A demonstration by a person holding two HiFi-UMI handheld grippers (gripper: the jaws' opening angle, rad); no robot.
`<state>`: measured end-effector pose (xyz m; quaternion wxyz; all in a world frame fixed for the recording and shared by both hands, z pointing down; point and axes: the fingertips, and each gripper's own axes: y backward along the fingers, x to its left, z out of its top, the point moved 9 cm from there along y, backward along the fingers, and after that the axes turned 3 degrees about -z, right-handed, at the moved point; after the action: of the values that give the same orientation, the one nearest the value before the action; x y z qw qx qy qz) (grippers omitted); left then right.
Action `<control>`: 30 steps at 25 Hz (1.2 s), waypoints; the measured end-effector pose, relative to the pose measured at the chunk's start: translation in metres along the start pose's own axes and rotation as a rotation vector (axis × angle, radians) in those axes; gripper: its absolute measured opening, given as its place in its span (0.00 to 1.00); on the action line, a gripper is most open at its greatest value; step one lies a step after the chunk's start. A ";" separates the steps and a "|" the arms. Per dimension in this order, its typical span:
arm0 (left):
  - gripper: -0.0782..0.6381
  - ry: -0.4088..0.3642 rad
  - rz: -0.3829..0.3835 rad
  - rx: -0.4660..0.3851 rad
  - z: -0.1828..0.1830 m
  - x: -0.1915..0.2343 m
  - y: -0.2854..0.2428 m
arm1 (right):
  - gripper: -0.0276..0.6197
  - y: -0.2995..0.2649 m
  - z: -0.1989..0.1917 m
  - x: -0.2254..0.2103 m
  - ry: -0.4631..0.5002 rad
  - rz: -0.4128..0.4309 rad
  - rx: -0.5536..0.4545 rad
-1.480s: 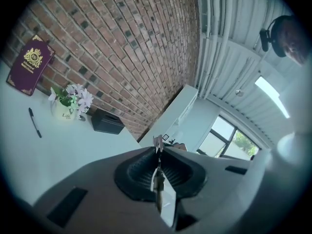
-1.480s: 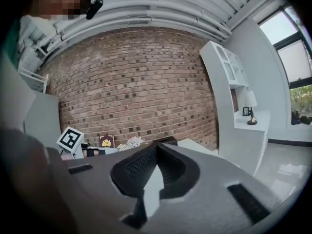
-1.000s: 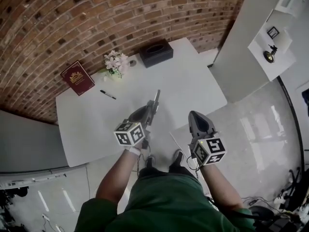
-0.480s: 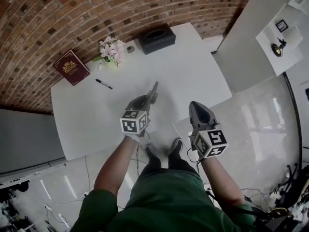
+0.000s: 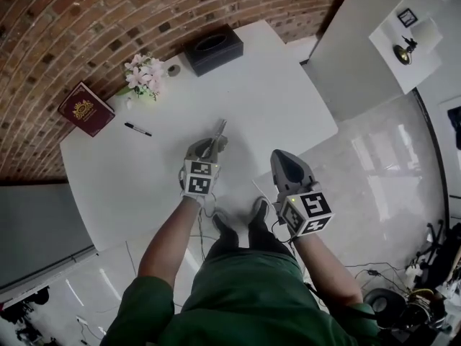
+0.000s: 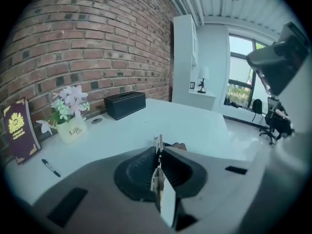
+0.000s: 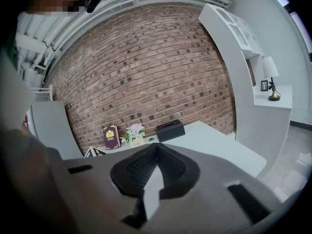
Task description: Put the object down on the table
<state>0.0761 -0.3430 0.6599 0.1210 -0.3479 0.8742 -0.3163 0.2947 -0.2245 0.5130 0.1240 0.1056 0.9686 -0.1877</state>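
Note:
My left gripper (image 5: pixel 211 142) is shut on a thin, flat, pale object (image 5: pixel 218 127) that sticks out past its jaws over the white table (image 5: pixel 274 99). In the left gripper view the thin object (image 6: pixel 158 144) stands on edge, pinched between the jaws of the left gripper (image 6: pixel 159 153), a little above the tabletop (image 6: pixel 195 123). My right gripper (image 5: pixel 282 158) hovers at the table's near edge with its jaws together and nothing in them. In its own view the right gripper (image 7: pixel 156 149) points toward the brick wall.
A black tissue box (image 5: pixel 212 49), a pot of flowers (image 5: pixel 142 74) and a red book (image 5: pixel 86 109) line the table's far side by the brick wall. A black pen (image 5: pixel 137 129) lies left of my left gripper. A white shelf unit (image 5: pixel 403 45) stands at the right.
My left gripper has turned and dipped toward the table with the thin object still in it. The right gripper has hardly moved.

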 end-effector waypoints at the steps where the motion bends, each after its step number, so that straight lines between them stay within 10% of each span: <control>1: 0.15 -0.030 0.004 0.008 -0.001 -0.002 -0.003 | 0.05 0.000 -0.001 -0.001 0.001 -0.002 0.003; 15: 0.15 -0.227 0.037 0.059 -0.010 -0.018 -0.017 | 0.05 -0.012 -0.011 0.004 -0.045 0.013 0.012; 30: 0.31 -0.159 -0.051 0.076 -0.007 -0.031 -0.012 | 0.05 -0.011 -0.010 0.012 -0.029 0.025 0.009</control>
<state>0.1021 -0.3247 0.6723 0.1949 -0.3892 0.8401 -0.3237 0.2782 -0.2290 0.5221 0.1400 0.1153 0.9645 -0.1918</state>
